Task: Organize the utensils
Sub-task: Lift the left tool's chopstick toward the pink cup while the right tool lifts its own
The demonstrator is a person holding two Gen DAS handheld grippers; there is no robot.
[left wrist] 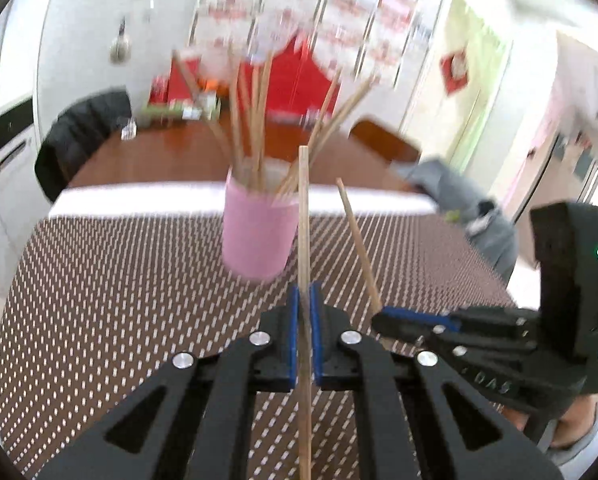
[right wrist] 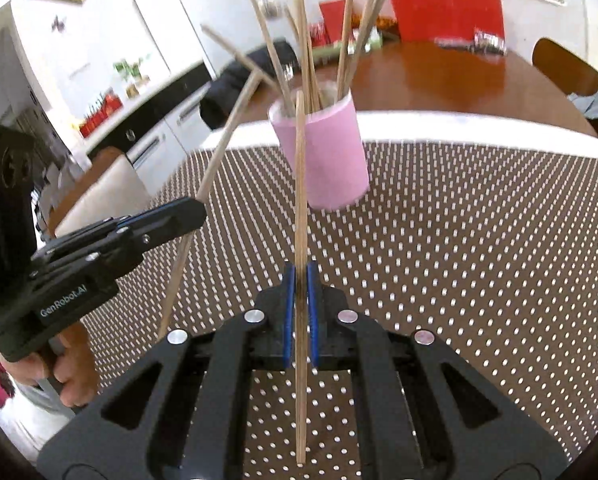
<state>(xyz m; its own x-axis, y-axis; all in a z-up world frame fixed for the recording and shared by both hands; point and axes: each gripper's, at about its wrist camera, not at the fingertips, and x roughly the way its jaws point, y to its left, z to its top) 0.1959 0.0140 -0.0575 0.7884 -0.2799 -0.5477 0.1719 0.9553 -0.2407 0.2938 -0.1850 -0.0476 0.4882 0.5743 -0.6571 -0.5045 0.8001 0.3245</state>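
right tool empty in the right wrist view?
No: the right tool is shut on a thin wooden chopstick that stands between its blue pads, in front of the pink cylindrical cup.

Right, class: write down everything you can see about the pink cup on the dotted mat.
The pink cup is a plain, matte cylinder with no handle, standing upright near the far edge of the brown dotted mat. Its open top holds a loose bunch of thin wooden chopsticks that lean outward in different directions. Neither gripper touches it: the left gripper and the right gripper each hold a chopstick in front of it.
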